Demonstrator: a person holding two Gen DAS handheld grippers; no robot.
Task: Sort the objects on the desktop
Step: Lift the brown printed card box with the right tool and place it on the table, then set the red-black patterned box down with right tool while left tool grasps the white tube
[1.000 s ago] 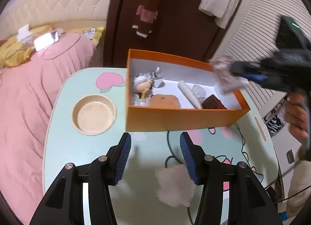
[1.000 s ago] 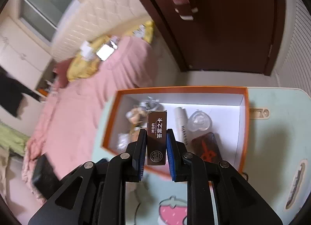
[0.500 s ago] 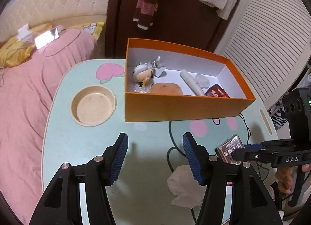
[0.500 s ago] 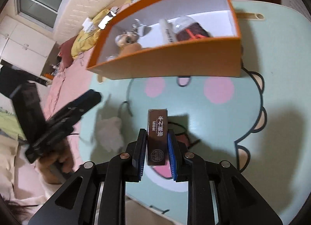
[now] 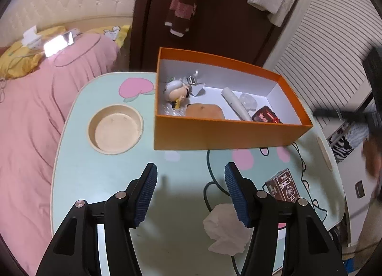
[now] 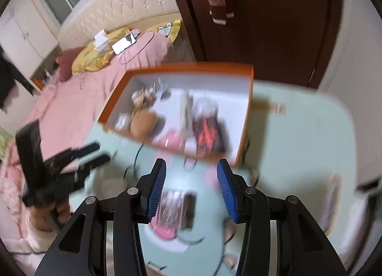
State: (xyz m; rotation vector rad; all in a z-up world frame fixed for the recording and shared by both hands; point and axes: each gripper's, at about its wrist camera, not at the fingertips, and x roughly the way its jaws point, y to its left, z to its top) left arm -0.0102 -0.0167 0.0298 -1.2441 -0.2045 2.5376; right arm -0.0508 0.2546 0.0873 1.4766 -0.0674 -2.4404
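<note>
Jaws: left gripper [image 5: 191, 192] wide and empty; right gripper [image 6: 189, 186] wide and empty.
Near: crumpled white tissue [image 5: 225, 230] lies on the mint-green cartoon desk [image 5: 100, 175], just right of the left jaws.
Next: small brown card box [image 5: 283, 186] on the desk, nearer the right gripper.
Far: orange cardboard box [image 5: 214, 132] holds small things.
Change: half a second ago the right jaws held the card box; now they have let go.

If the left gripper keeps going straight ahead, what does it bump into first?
Probably the near wall of the orange box. The left gripper hangs open above bare table, aimed that way; depth is unclear.
</note>
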